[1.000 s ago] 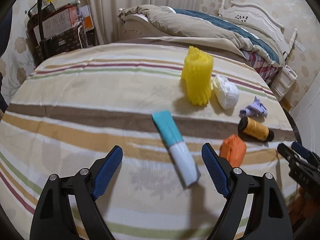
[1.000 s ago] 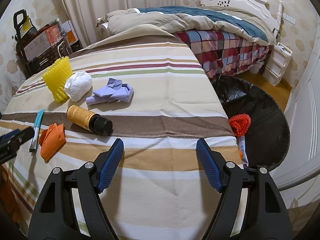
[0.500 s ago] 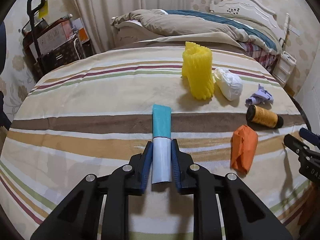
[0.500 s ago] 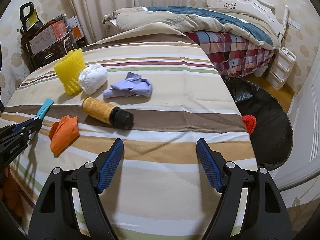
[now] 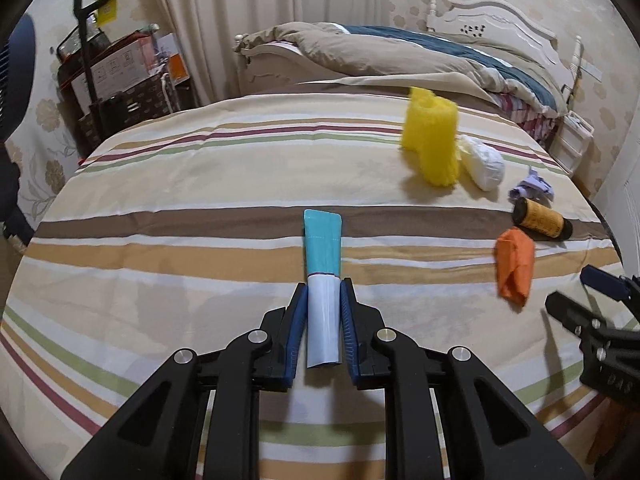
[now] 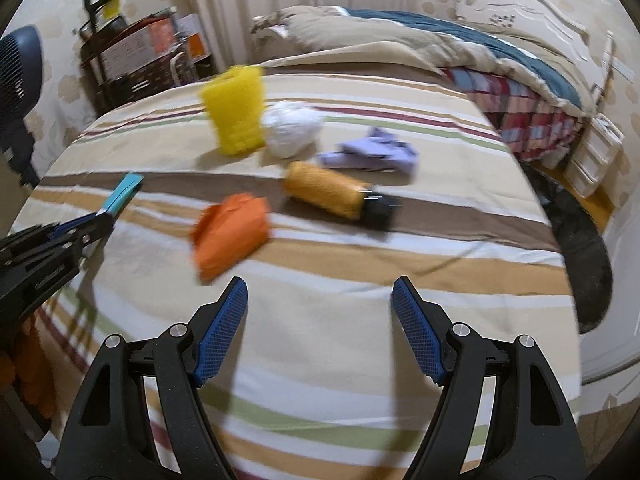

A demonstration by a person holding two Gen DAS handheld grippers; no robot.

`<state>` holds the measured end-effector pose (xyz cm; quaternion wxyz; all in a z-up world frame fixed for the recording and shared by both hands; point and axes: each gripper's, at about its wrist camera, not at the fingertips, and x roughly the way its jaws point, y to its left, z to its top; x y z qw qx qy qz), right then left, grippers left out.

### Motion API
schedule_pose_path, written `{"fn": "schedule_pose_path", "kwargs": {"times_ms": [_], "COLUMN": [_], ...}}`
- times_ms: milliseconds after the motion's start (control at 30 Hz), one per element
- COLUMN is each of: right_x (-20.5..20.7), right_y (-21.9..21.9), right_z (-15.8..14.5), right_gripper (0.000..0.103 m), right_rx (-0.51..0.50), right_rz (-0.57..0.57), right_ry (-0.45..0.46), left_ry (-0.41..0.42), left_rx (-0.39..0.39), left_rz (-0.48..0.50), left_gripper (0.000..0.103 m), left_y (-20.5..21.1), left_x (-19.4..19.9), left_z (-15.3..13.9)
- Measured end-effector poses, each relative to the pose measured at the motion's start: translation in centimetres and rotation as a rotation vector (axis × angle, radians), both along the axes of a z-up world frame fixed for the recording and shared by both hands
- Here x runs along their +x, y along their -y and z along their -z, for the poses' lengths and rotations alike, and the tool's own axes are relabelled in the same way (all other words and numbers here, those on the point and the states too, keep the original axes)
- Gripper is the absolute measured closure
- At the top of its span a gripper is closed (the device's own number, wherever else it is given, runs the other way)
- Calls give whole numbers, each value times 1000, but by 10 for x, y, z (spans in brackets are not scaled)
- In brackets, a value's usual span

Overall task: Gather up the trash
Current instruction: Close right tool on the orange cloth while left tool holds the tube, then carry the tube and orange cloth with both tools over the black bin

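On the striped bedcover, left gripper (image 5: 324,312) clamped on the teal-and-white tube (image 5: 323,280) (white end between the pads). Pickup step done; next, carry to the black trash bag (image 6: 584,248). Right gripper (image 6: 320,320) spread wide, empty, nearing the orange wrapper (image 6: 230,236).

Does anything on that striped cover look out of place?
Yes: litter is scattered there. A bottle lies on its side beside orange and purple crumpled scraps, and the left gripper pinches a flattened tube.

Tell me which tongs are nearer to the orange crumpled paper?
Right. The right tongs, open, hang just in front of the orange crumpled paper. The left tongs are farther away, shut on the teal-and-white tube.
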<state>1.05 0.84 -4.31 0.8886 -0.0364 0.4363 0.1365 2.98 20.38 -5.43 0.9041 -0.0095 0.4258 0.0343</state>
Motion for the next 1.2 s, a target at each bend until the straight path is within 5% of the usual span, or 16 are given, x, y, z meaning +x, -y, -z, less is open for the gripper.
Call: {"fn": "schedule_pose_path", "kwargs": {"times_ms": [400,567,667,1200], "right_x": [10,14,14,1], "right_y": [-55,-57,-52,-26], "right_z": [1,-1,-1,-12], "right_gripper": [30,55,58,60], "right_rx": [-27,-46,-36,-31], "right_rz": [-75,-60,-59,-43], "right_ry": [1,18,19,60], "left_ry": [3,3,2,25], "left_rx": [-15,-14,-14,-16], "left_rz": [-55,-49,-43,-16], "left_gripper": [83,83,83,83], "left_y": [-28,-27,-25,-11], "left_x": [-3,0,1,-3], "left_z": [0,0,1,-4]}}
